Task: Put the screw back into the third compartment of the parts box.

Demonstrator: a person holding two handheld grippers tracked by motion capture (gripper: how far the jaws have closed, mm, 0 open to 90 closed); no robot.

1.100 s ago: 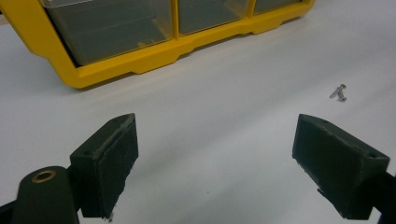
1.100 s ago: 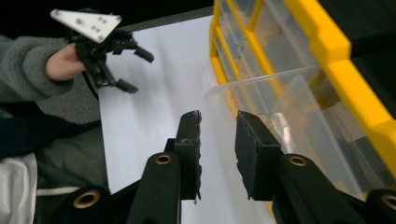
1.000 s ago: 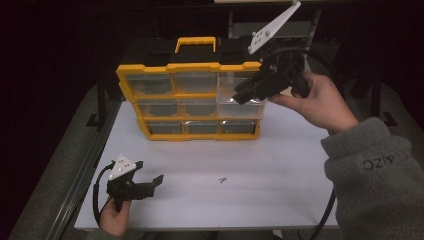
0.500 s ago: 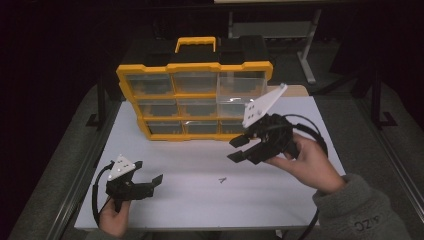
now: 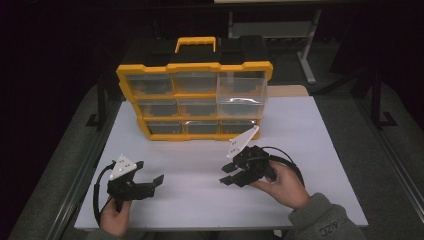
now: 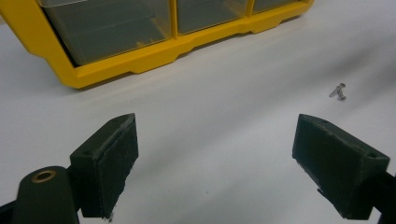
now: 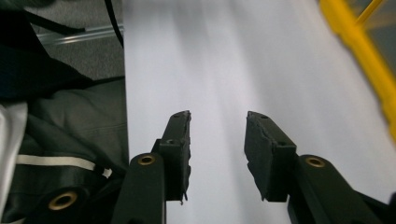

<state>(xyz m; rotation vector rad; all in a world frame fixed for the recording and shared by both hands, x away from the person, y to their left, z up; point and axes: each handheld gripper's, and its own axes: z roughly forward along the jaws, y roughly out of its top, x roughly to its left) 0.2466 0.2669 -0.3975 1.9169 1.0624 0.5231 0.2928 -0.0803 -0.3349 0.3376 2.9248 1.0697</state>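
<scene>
A yellow organizer (image 5: pixel 195 66) with clear drawers stands upright at the back of the white table (image 5: pixel 300 130). My left gripper (image 5: pixel 149 172) rests near the front left, jaws wide open and empty. From the left gripper (image 6: pixel 217 135), two small screws (image 6: pixel 338 91) show lying on the table to the right, and the organizer's bottom frame (image 6: pixel 140 65) is ahead. My right gripper (image 5: pixel 226 175) is held low over the table's front middle, pointing left. Its jaws (image 7: pixel 218 119) stand apart with nothing between them; that view is blurred.
The organizer's yellow edge (image 7: pixel 359 51) runs along the right in the right gripper view. A dark sleeve (image 7: pixel 60 140) and cable lie at that view's left. Dark floor and table legs surround the table (image 6: pixel 224 102). Bare white surface lies between the grippers.
My right gripper came away from the organizer's upper right drawer and dropped toward the front of the table, near where the screws lay. The left gripper has stayed put.
</scene>
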